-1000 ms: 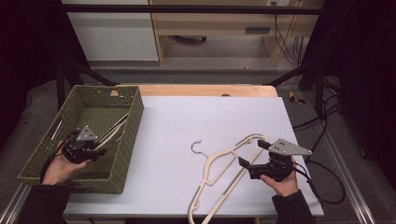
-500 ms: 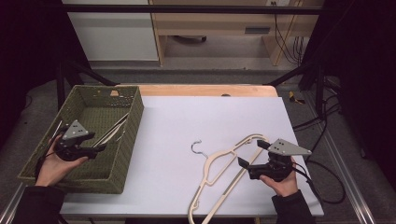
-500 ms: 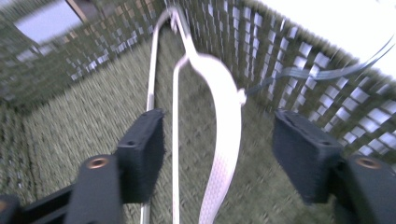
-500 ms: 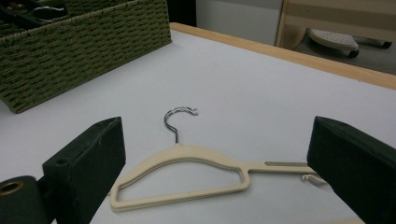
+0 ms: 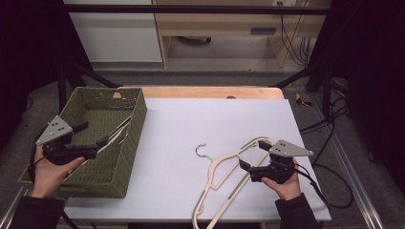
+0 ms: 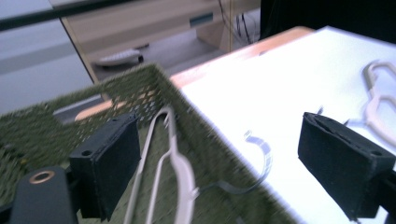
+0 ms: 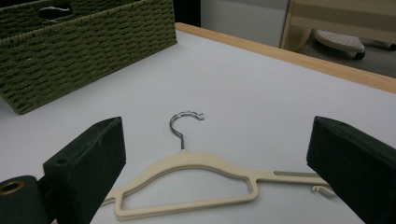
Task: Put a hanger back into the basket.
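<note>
A cream hanger (image 5: 118,135) (image 6: 180,168) leans against the right wall inside the green woven basket (image 5: 136,125) (image 6: 140,86). My left gripper (image 5: 93,135) (image 6: 229,172) hovers above the basket's left half. Its jaws have just been opening and now stand wide, with nothing between them. Two overlapping cream hangers (image 5: 224,169) lie on the white table. The nearer hanger (image 7: 187,184) has a metal hook (image 5: 200,149) (image 7: 184,120). My right gripper (image 5: 253,155) (image 7: 219,172) rests low at their right end, open, with the hanger lying ahead of the jaws.
The basket (image 7: 88,51) takes up the table's left side. The white table top (image 5: 215,119) ends in a wooden strip (image 5: 210,92) at the far edge. A black frame post (image 5: 64,81) and cables (image 5: 329,126) flank the table.
My left gripper has risen out of the basket and drawn back to the left, its jaws spreading apart. The hanger stays against the basket wall. The right gripper has not moved.
</note>
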Tool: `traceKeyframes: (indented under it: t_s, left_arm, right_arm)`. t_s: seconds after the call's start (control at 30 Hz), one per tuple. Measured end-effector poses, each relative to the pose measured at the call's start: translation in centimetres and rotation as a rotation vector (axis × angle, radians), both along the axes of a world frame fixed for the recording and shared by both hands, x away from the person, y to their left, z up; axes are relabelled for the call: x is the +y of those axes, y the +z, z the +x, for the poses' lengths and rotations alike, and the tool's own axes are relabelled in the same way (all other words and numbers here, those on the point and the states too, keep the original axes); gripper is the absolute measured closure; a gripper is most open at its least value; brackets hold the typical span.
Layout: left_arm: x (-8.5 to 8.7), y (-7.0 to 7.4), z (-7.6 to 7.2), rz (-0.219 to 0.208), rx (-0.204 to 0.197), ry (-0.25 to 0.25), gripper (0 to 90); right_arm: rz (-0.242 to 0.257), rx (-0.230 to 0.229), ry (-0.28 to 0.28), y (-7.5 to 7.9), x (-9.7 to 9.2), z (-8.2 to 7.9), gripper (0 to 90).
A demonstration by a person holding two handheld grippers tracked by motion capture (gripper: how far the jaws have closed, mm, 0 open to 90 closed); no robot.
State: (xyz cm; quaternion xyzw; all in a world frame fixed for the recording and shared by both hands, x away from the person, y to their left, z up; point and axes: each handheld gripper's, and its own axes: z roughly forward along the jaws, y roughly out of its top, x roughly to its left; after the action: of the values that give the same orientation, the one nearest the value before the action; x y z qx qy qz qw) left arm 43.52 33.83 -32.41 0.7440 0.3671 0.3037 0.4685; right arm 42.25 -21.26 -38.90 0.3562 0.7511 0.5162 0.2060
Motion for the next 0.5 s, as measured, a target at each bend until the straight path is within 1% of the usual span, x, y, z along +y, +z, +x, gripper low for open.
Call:
traceKeyframes:
  t_s: [0.07, 0.13, 0.23, 0.3, 0.33, 0.37, 0.43, 0.47, 0.5]
  left_arm:
    - [-0.9, 0.2, -0.5, -0.020, -0.022, -0.008, 11.9]
    - [-1.8, 0.3, -0.9, -0.037, -0.033, -0.007, 11.8]
    - [-3.3, 0.3, -1.6, -0.055, -0.051, -0.019, 11.1]
    - [-4.3, 0.1, -2.1, -0.086, -0.062, -0.032, 10.9]
    - [-5.3, -0.1, -2.7, -0.117, -0.063, -0.042, 10.8]
    - [-5.3, -0.1, -2.7, -0.117, -0.063, -0.042, 10.8]
    - [-6.2, -0.3, -3.0, -0.140, -0.069, -0.062, 10.8]
    - [-6.7, -0.5, -3.1, -0.146, -0.063, -0.066, 10.8]
    - [-7.6, -1.0, -3.3, -0.167, -0.051, -0.083, 10.8]
  right_arm:
    - [-0.004, -0.001, 0.009, 0.1, 0.4, 0.2, 5.3]
    - [-0.006, -0.002, 0.011, 0.1, 0.5, 0.2, 5.3]
    - [-0.007, -0.001, 0.018, 0.1, 0.9, 0.4, 5.3]
    - [-0.013, 0.002, 0.023, 0.1, 1.3, 0.6, 5.4]
    - [-0.014, 0.004, 0.027, 0.1, 1.4, 0.6, 5.3]
    - [-0.014, 0.004, 0.027, 0.1, 1.4, 0.6, 5.3]
    - [-0.015, 0.005, 0.032, 0.1, 1.7, 0.8, 5.4]
    - [-0.016, 0.005, 0.031, 0.1, 1.9, 0.9, 5.5]
    - [-0.017, 0.006, 0.036, 0.1, 2.2, 1.2, 5.5]
